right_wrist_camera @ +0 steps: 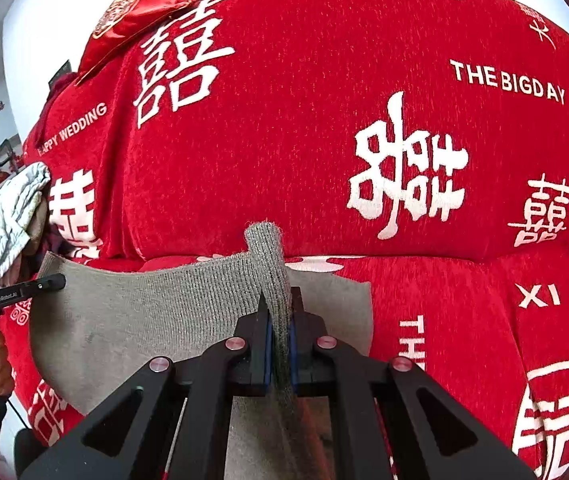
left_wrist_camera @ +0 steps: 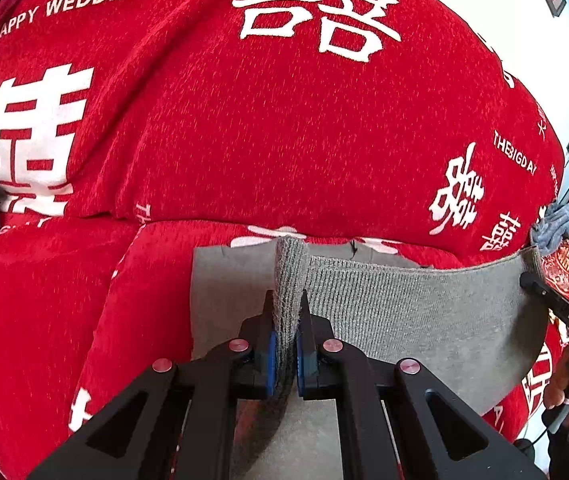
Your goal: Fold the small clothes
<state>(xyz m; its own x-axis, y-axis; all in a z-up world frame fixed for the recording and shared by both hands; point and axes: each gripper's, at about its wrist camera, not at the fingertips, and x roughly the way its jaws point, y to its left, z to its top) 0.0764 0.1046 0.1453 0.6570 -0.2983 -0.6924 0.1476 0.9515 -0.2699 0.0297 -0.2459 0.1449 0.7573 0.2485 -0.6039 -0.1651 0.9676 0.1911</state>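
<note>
A small grey knit garment (left_wrist_camera: 424, 312) hangs stretched between my two grippers above a red sofa seat. My left gripper (left_wrist_camera: 286, 300) is shut on one ribbed edge of it, the fabric bunched between the blue pads. My right gripper (right_wrist_camera: 278, 300) is shut on the other ribbed edge of the garment (right_wrist_camera: 144, 320). Each view shows the other gripper at its side: the right one (left_wrist_camera: 556, 304) in the left wrist view, the left one (right_wrist_camera: 24, 288) in the right wrist view. The lower part of the garment is hidden under the grippers.
The red sofa (left_wrist_camera: 264, 140) with white wedding characters fills both views, its backrest just behind the garment. Grey and white clothes lie at the sofa's ends (right_wrist_camera: 12, 216) (left_wrist_camera: 568, 232). A red embroidered cushion (right_wrist_camera: 144, 4) rests on the backrest top.
</note>
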